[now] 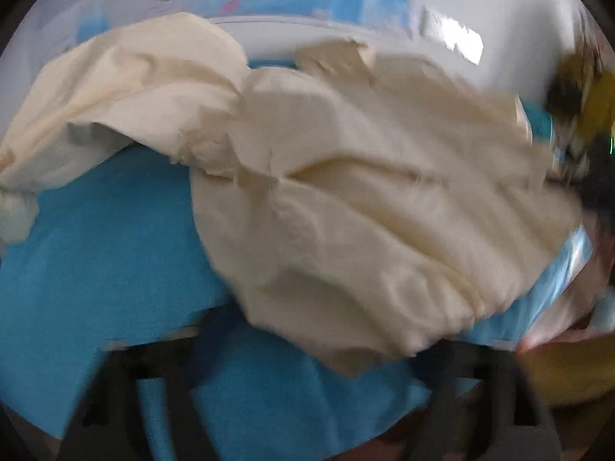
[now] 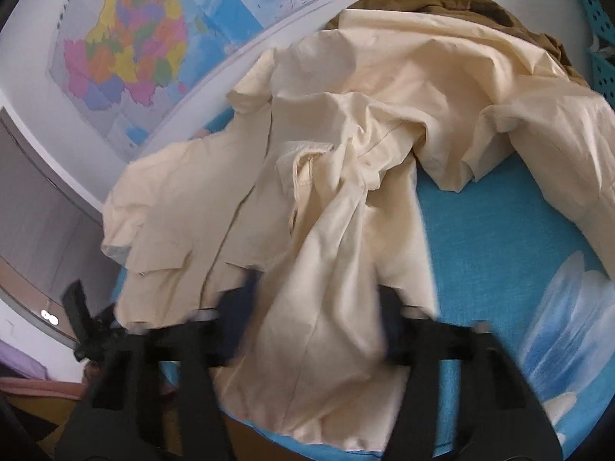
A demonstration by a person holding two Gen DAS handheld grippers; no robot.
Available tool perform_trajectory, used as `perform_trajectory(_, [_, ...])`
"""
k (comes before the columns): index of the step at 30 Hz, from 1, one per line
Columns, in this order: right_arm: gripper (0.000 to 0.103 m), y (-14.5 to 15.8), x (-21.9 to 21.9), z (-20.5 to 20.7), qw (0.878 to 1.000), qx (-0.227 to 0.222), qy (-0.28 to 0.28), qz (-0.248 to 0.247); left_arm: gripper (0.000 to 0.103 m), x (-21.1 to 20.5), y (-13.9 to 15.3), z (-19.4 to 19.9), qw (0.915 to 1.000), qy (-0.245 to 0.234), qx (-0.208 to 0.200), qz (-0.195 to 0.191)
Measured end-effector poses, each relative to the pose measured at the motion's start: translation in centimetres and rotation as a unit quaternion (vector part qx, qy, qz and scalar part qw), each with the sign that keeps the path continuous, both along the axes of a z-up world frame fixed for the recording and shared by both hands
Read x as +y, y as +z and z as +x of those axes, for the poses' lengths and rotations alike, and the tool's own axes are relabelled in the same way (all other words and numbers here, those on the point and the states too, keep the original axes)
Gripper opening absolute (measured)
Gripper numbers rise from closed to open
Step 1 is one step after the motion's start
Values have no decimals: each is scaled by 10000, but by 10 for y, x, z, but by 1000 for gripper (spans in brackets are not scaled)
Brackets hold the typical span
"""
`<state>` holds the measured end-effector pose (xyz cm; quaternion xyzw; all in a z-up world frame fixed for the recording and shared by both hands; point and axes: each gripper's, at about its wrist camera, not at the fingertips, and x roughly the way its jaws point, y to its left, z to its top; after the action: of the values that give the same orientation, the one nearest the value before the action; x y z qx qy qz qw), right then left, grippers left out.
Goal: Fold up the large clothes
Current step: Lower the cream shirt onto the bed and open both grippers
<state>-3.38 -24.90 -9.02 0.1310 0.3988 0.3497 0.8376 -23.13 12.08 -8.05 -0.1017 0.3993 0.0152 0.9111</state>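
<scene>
A large cream garment (image 1: 346, 199) lies crumpled on the blue table (image 1: 96, 261). In the left wrist view my left gripper (image 1: 307, 349) is open and empty, with the garment's near edge just between its dark fingers (image 1: 161, 361). In the right wrist view the same cream garment (image 2: 346, 153) spreads across the blue table (image 2: 480, 249). My right gripper (image 2: 313, 326) has its fingers (image 2: 230, 326) wide apart with a fold of the cloth hanging between them; the view is blurred, so the grip is unclear.
A brown garment (image 2: 461, 4) lies at the far end of the table. A coloured map (image 2: 127, 50) hangs on the white wall. Clear plastic bags (image 2: 569, 315) lie at the table's right side. A blue perforated basket (image 2: 599, 38) stands at the far right.
</scene>
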Motion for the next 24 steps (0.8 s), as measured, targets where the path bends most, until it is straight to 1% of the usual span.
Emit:
perform_trajectory(1, [19,4,0,-1,10000,-8,27,64,18,7,4,-1,9997,170,5,-161])
perform_trajectory(2, [17,11,0,-2,9996,23,104,265,15,14,10,-2,9988,369,-44,-307])
perform_trajectory(4, [13,27,3,-7,9991,-123,154,371,11,27,27,-10,9962,554,-206,-633])
perform_trajectory(6, [11,48,2,-8,9983,-348,84,450,10,38,45,-16,9948,713,-320,-650])
perform_trajectory(7, [9,53,-2,-4,9978,-320,10,587,10,43,51,-18,9943,749,-316,-692])
perform_trajectory(8, [9,53,-9,2,9961,-153,-77,870,10,47,54,-18,9944,757,-264,-688])
perform_trajectory(9, [8,51,-12,6,9956,-112,-168,916,10,46,54,-17,9948,752,-183,-656])
perform_trajectory(10, [7,47,-11,9,9966,-136,-233,780,10,42,52,-15,9961,667,-86,-579])
perform_trajectory(11, [7,41,-9,10,9969,-99,-265,728,10,37,47,-13,9978,512,56,-416])
perform_trajectory(12, [7,29,-7,12,9974,70,-310,642,10,33,40,-9,9983,494,286,-141])
perform_trajectory(14, [8,5,0,14,9983,316,-249,433,10,35,22,-5,9966,404,705,-106])
perform_trajectory(15, [15,-3,-1,13,9983,354,-266,387,12,40,17,-7,9956,475,796,-141])
perform_trajectory(16, [32,-7,-4,10,9983,336,-267,395,12,41,18,-3,9957,503,769,-152])
perform_trajectory(17, [43,-8,-5,5,9986,261,-290,359,13,41,19,-3,9965,482,670,-155])
perform_trajectory(18, [68,-7,-8,0,9987,216,-286,369,20,38,21,-4,9975,416,547,-168])
perform_trajectory(19, [91,-7,-13,-6,9984,187,-258,468,31,37,22,-5,9978,406,494,-183])
perform_trajectory(20, [95,-6,-16,-11,9978,172,-200,613,40,35,22,-5,9981,399,428,-181])
perform_trajectory(21, [96,-6,-17,-18,9970,172,-35,748,56,33,21,-5,9984,370,400,-168])
perform_trajectory(22, [96,-8,-14,-24,9972,216,149,702,58,29,18,-4,9985,349,423,-75])
perform_trajectory(23, [96,-10,-11,-26,9976,228,212,611,58,26,15,-1,9984,319,457,7])
perform_trajectory(24, [94,-16,-3,-27,9988,249,218,370,55,21,10,3,9985,249,485,54])
